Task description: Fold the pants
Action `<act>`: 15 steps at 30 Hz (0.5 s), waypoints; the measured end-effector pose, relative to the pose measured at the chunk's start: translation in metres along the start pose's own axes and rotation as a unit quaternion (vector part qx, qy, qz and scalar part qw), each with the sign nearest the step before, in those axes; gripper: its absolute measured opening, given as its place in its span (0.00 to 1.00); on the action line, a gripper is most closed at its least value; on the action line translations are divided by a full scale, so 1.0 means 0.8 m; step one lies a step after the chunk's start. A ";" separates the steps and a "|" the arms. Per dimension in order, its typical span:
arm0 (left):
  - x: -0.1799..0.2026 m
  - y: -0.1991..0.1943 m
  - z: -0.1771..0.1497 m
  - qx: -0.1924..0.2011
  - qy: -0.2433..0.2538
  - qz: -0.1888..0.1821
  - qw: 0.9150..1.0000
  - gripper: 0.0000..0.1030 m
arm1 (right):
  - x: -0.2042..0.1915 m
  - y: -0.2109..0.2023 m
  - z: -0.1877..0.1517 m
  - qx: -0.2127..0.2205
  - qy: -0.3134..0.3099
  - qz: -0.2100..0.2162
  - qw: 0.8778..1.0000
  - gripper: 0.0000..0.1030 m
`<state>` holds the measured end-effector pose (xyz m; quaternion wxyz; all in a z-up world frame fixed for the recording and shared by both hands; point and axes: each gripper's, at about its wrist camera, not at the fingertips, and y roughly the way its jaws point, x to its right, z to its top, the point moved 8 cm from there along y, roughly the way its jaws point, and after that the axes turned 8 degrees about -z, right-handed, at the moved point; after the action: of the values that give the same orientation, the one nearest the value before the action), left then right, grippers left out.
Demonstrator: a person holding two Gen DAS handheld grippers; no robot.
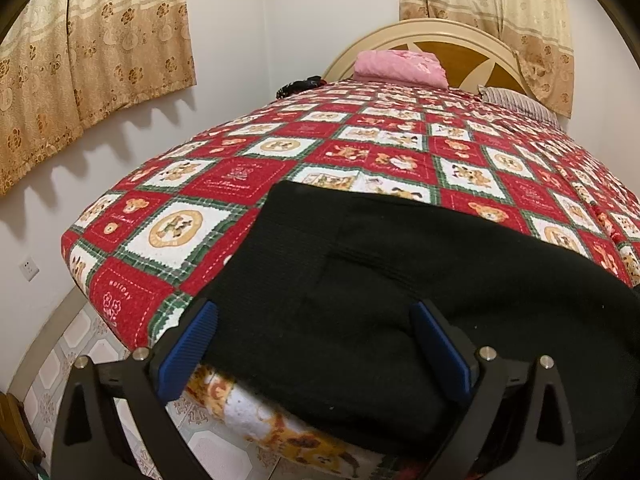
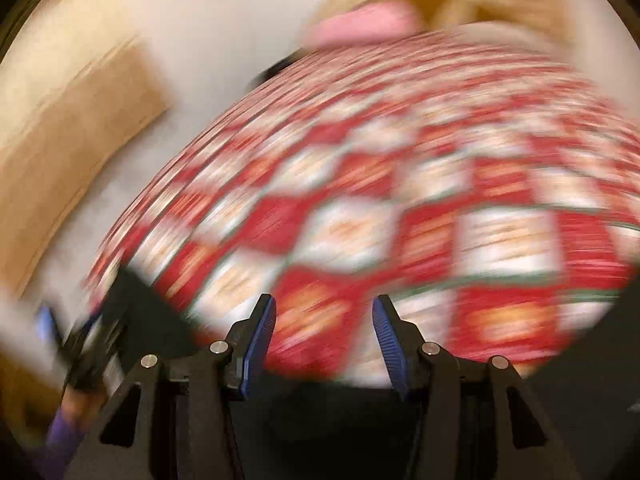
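Note:
The black pants (image 1: 360, 280) lie partly folded on the near corner of the bed and hang a little over its edge. My left gripper (image 1: 314, 308) hovers over them with its blue pads (image 1: 188, 352) wide apart; the black cloth lies between the jaws, not pinched. The right wrist view is smeared by motion. My right gripper (image 2: 324, 300) is open above the quilt with nothing between its fingers. At that view's lower left I see a dark piece of the pants (image 2: 136, 304), the blurred left gripper (image 2: 80, 340) and a purple sleeve (image 2: 60, 440).
A red, white and green teddy-bear quilt (image 1: 360, 152) covers the bed. At the headboard (image 1: 460, 52) sit a pink folded cloth (image 1: 400, 64) and a striped pillow (image 1: 516, 100). Curtains (image 1: 92, 60) hang on the wall at left. Tiled floor (image 1: 80, 344) lies below the bed corner.

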<state>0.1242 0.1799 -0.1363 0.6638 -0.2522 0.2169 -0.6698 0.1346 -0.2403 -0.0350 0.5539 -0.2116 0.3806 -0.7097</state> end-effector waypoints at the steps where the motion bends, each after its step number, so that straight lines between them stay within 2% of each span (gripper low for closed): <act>1: 0.000 0.000 0.000 0.001 -0.001 0.001 1.000 0.98 | 0.036 0.001 0.014 0.003 0.031 -0.039 0.999 0.51; 3: 0.000 0.000 -0.001 0.001 -0.001 0.002 1.000 0.98 | 0.110 0.010 0.038 0.005 0.074 -0.125 0.989 0.51; 5: 0.000 -0.001 -0.001 0.000 -0.002 0.002 1.000 0.98 | 0.160 0.025 0.045 -0.015 0.087 -0.200 0.976 0.51; 8: 0.000 -0.002 -0.002 0.001 -0.003 0.004 1.000 0.98 | 0.211 0.049 0.039 -0.053 0.103 -0.275 0.955 0.51; 9: 0.000 -0.001 -0.002 0.002 -0.002 0.005 1.000 0.98 | 0.220 0.060 0.034 -0.069 0.106 -0.287 0.950 0.51; 12: 0.000 -0.001 -0.002 0.001 -0.002 0.006 1.000 0.98 | 0.233 0.074 0.033 -0.080 0.086 -0.306 0.945 0.51; 15: 0.001 -0.001 -0.002 0.002 -0.003 0.005 1.000 0.98 | 0.240 0.074 0.031 -0.093 0.087 -0.303 0.945 0.47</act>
<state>0.1225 0.1790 -0.1373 0.6684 -0.2513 0.2150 -0.6662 0.1322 -0.4354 -0.0886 0.2557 -0.3043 0.4095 -0.8212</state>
